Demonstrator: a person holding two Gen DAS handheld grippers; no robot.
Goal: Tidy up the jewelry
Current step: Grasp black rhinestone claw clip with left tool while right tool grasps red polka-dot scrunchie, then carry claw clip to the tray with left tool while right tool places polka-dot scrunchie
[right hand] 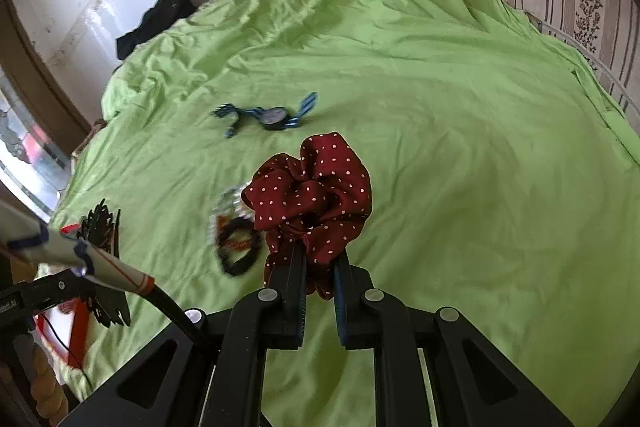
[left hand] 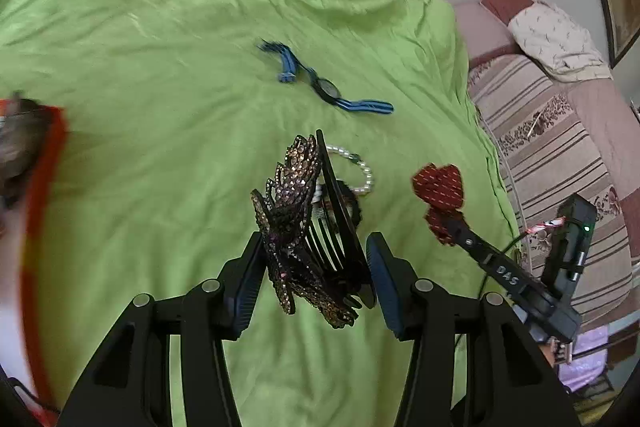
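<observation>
My left gripper (left hand: 314, 267) is shut on a rhinestone butterfly hair claw (left hand: 298, 219) and holds it above the green bedsheet (left hand: 160, 107). My right gripper (right hand: 320, 267) is shut on a dark red polka-dot scrunchie (right hand: 316, 195), also lifted; it shows in the left wrist view (left hand: 440, 191) too. A pearl bracelet (left hand: 362, 171) and a dark bangle (right hand: 238, 251) lie on the sheet under the claw. A blue-strapped wristwatch (left hand: 326, 87) lies farther back, also seen in the right wrist view (right hand: 274, 117).
An orange-rimmed box (left hand: 40, 203) sits blurred at the left edge. A striped sofa (left hand: 560, 131) with a cushion runs along the right of the bed. Dark clothing (right hand: 160, 19) lies at the sheet's far left corner near the wall.
</observation>
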